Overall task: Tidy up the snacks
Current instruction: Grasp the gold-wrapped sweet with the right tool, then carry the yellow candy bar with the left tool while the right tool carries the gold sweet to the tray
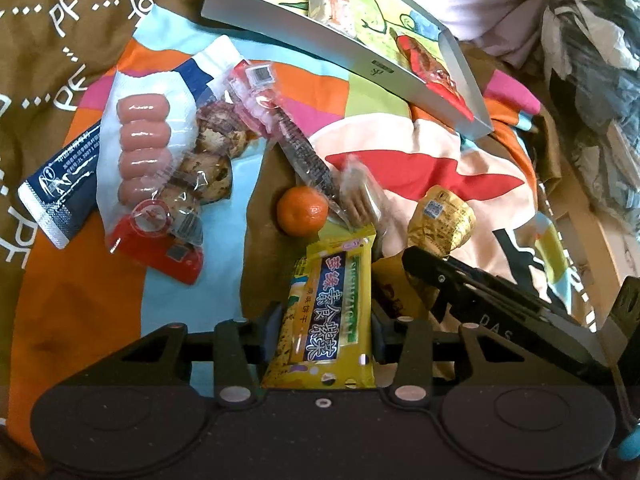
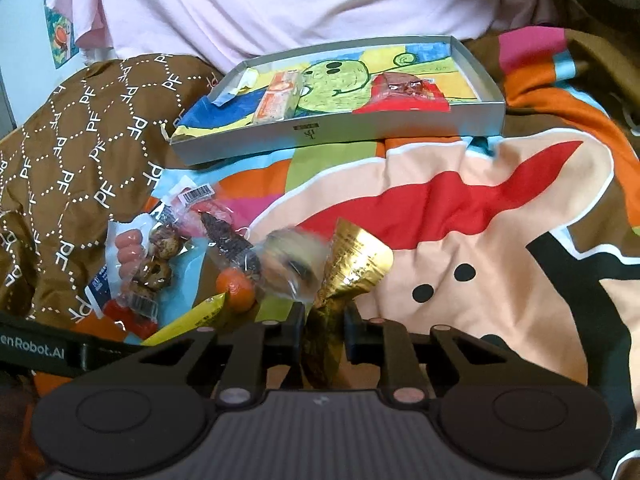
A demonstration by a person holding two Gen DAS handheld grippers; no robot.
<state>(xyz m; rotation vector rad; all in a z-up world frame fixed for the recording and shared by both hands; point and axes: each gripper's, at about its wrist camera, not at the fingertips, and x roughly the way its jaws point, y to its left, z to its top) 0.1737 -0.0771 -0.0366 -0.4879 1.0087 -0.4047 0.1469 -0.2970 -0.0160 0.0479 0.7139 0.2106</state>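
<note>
Between each pair of fingers: one snack packet, both grippers clamped.

Left gripper [image 1: 324,320] pinches the yellow packet [image 1: 328,304] by its sides; right gripper [image 2: 323,322] pinches the twisted neck of the gold packet [image 2: 352,268] (its flared end points away from the camera). Just beyond lie a mandarin [image 1: 303,211], a sausage pack [image 1: 144,148] and other wrapped snacks on the patterned quilt [image 2: 460,280]. Farther back, the grey tray [image 2: 340,130] holds two packets.

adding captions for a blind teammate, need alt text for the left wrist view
The left tongs grip a yellow snack packet above a colourful blanket. Ahead lie a tangerine, a sausage pack and other wrapped snacks, with a shallow grey tray holding two packets beyond.
</note>
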